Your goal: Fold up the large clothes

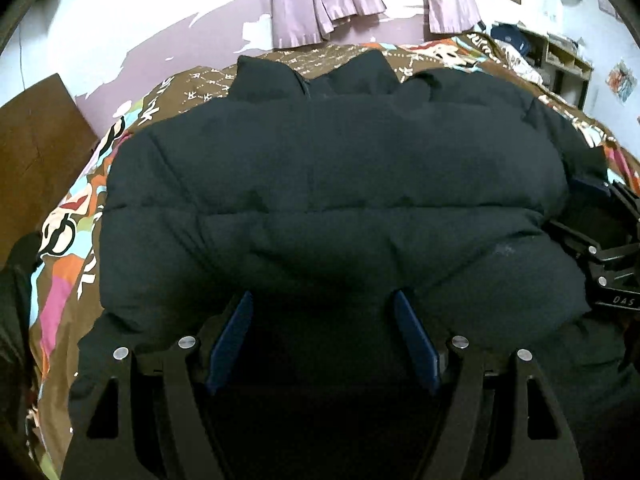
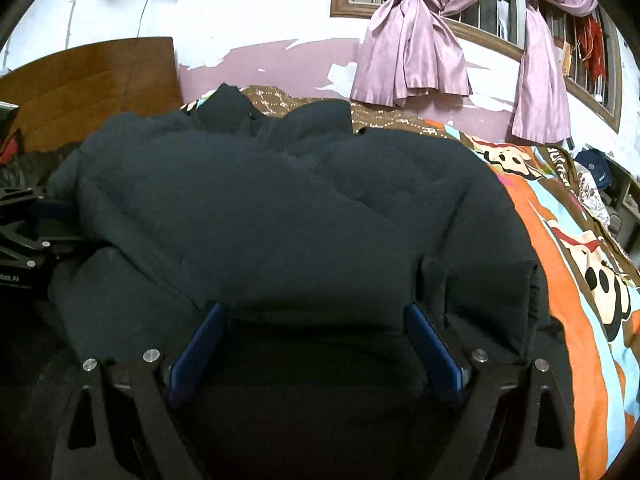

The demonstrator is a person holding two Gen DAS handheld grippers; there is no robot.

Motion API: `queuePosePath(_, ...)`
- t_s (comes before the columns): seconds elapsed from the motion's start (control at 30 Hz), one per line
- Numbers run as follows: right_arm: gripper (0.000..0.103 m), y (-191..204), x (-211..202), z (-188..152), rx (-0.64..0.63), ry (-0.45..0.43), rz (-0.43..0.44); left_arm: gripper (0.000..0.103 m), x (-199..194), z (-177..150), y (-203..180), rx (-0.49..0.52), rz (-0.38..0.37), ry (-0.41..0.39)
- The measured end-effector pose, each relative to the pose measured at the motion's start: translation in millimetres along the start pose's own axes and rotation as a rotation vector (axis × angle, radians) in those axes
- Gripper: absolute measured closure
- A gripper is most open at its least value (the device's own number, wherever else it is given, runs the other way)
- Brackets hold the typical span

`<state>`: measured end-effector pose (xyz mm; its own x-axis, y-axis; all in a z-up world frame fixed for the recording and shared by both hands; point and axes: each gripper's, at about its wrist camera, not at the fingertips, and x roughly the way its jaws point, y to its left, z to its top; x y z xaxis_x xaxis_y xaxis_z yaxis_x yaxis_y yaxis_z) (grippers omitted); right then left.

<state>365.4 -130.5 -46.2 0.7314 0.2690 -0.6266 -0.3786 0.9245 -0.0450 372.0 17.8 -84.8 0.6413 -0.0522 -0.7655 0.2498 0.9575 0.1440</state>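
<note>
A dark puffy jacket is lying spread across the bed, its quilted panels running side to side and its collar end pointing toward the far wall, bunched in soft humps. It is resting on a patterned bedspread of brown, orange, pink and pale blue with cartoon figures. The left gripper is hovering at the near edge of the jacket with its blue fingers standing moderately apart; dark fabric is lying between them, though whether the pads are pressing on it cannot be told. The right gripper is sitting at the jacket's other near corner, its jaws spread wide, the pads clear of the cloth. Beyond the bed, lilac curtains are hanging knotted at a barred window, and a wooden headboard is standing against the peeling wall.
</note>
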Motion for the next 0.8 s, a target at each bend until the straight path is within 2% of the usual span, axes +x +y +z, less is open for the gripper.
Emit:
queuePosePath(0.17, 0.012, -0.5, 0.9, -1.6, 0.001, -0.008, -0.002, 0.035, 6.1, -3.3, -1.9, 0.003, 0.018, 0.001)
queuePosePath(0.33, 0.010, -4.6, -6.0, -3.2, 0.021, -0.044, 0.021, 0.035, 2.3, -9.0, 1.1, -0.004, 0.008, -0.049)
queuePosePath(0.4, 0.008, -4.5, -9.5, -4.4, 0.022, -0.051, 0.028, 0.034, -1.9, -12.7, 6.9, -0.027, -0.030, -0.086)
queuePosePath(0.53, 0.006, -8.5, -11.9, -2.8, 0.039, -0.052, 0.058, 0.024, -10.4, -13.4, 12.3, -0.069, -0.117, -0.126)
queuePosePath(0.63, 0.006, -15.5, -17.8, 2.1, 0.067, -0.051, 0.094, 0.023, -15.1, -10.9, 16.1, -0.090, -0.158, -0.138)
queuePosePath(0.73, 0.006, -26.5, -29.2, 20.1, 0.099, -0.064, 0.125, 0.023, -19.9, -6.2, 27.0, -0.136, -0.245, -0.123)
queuePosePath(0.8, 0.002, -35.7, -32.8, 42.7, 0.096, -0.093, 0.122, 0.023, -23.8, 5.7, 41.1, -0.178, -0.318, -0.083)
